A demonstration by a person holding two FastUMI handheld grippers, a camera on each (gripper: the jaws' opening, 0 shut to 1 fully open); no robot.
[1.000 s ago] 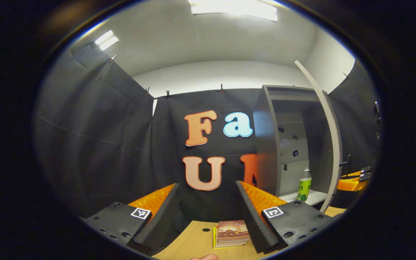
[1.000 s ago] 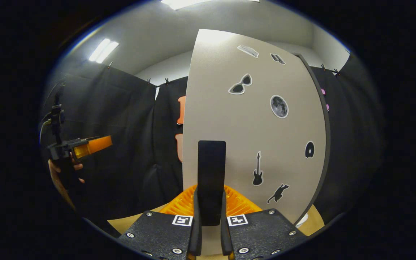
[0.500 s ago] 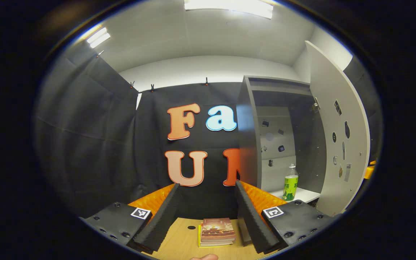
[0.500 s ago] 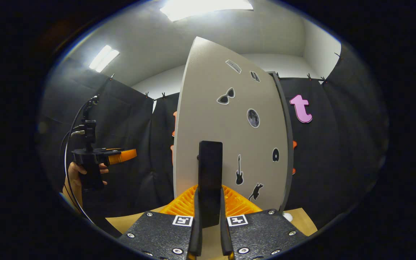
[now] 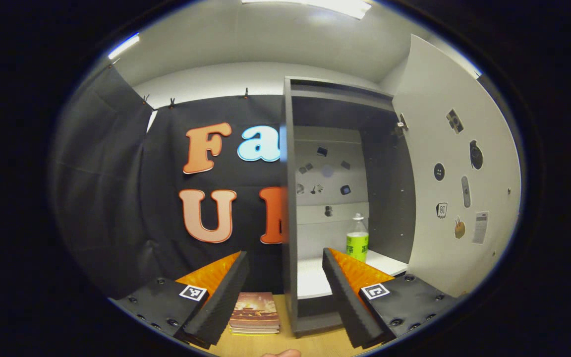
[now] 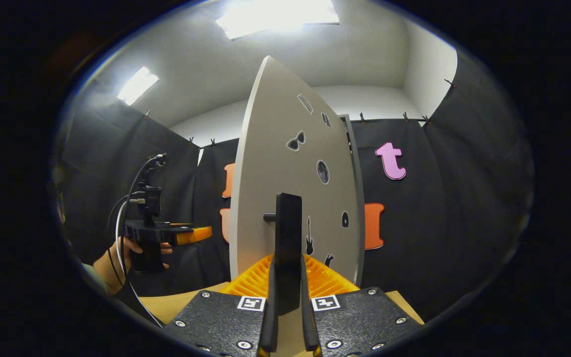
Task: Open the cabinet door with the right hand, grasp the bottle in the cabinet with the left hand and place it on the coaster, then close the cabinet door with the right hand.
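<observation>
Green-labelled clear plastic bottle with a pale cap stands upright on the white floor of the grey cabinet, toward its right inner wall and well back from the front edge. It looks light and fairly stiff, though a thin plastic wall would give under a hard squeeze and the smooth label could slip. The best hold is probably across the labelled middle, below the shoulder, where the body is widest and straight.

In the left gripper view, the left gripper is released, its fingers spread wide and empty, aimed at the cabinet opening, with the bottle just above its right finger. A small stack of books lies on the wooden bench between the fingers.

In the right gripper view, the right gripper is clenched on the black door handle of the pale grey sticker-covered cabinet door, which stands swung wide open.
</observation>
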